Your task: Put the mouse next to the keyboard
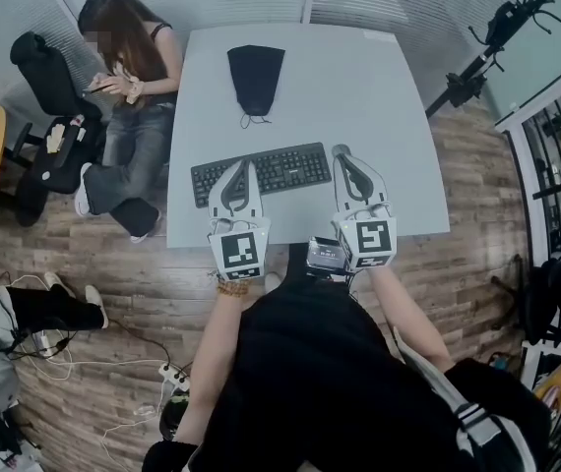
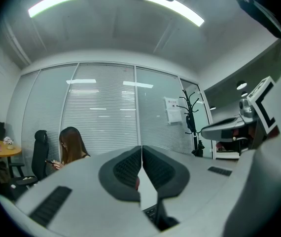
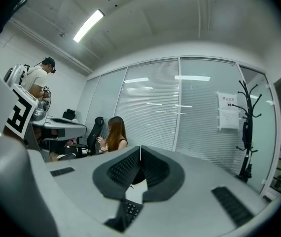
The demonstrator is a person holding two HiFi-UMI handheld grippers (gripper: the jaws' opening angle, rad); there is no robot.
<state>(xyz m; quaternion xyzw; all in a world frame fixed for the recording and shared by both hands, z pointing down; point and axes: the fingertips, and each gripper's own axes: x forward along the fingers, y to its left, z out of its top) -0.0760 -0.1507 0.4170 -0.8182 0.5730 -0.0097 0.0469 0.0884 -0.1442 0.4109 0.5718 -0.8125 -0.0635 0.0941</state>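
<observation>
A black keyboard (image 1: 261, 172) lies across the near part of the white table (image 1: 389, 116). I see no mouse in any view. My left gripper (image 1: 246, 166) hangs over the keyboard's left half with its jaws shut and nothing between them. My right gripper (image 1: 341, 151) sits just off the keyboard's right end, also shut and holding nothing. In the left gripper view the closed jaws (image 2: 141, 148) meet at their tips, with keyboard keys (image 2: 153, 213) showing below. The right gripper view shows the same: closed jaws (image 3: 140, 148) over keys (image 3: 130, 209).
A black fabric pouch (image 1: 255, 75) with a cord lies on the far part of the table. A person (image 1: 128, 57) sits at the table's left side beside a black chair (image 1: 44, 72). A black coat stand (image 1: 492, 28) is at the far right. Cables and a power strip (image 1: 172, 374) lie on the floor.
</observation>
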